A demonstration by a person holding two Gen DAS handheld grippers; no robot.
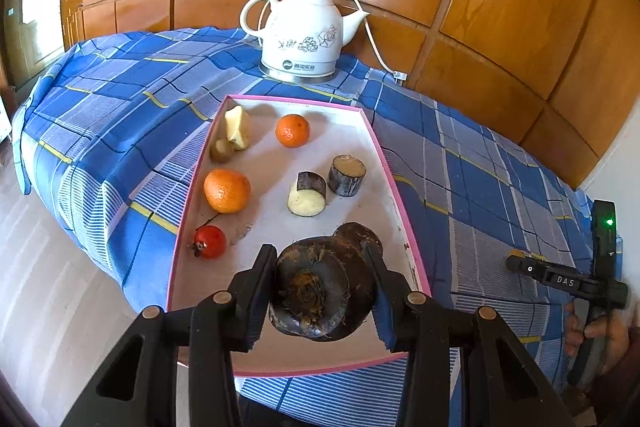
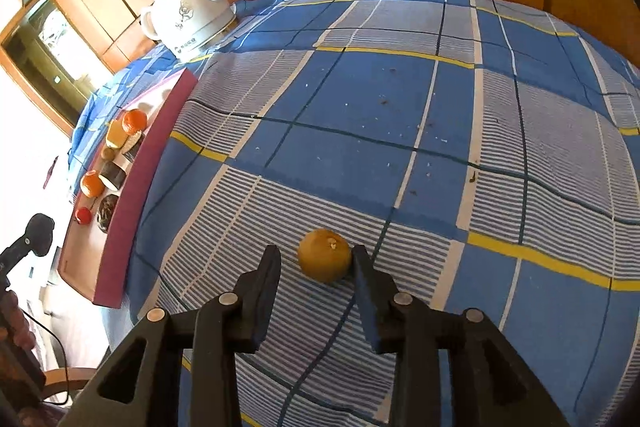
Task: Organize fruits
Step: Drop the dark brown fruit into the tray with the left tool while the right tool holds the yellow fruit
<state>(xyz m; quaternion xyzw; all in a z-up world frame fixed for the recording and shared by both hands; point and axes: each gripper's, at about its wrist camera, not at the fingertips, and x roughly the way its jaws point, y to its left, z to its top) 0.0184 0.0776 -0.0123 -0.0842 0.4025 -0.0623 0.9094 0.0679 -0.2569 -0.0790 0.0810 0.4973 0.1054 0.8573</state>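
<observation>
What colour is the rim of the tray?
Pink; the tray rim shows best in the left wrist view.

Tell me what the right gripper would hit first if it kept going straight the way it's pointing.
Most likely the small yellow-brown fruit on the tablecloth, just ahead of the right gripper. It sits nearer the right fingertip; how much of a gap remains is unclear.

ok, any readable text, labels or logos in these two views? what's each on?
"DAS": white letters on the right gripper, seen from the left wrist view.
Logo with a line of characters on the white kettle, near its base: too small and blurred to read in either view.
Nothing else legible.
</observation>
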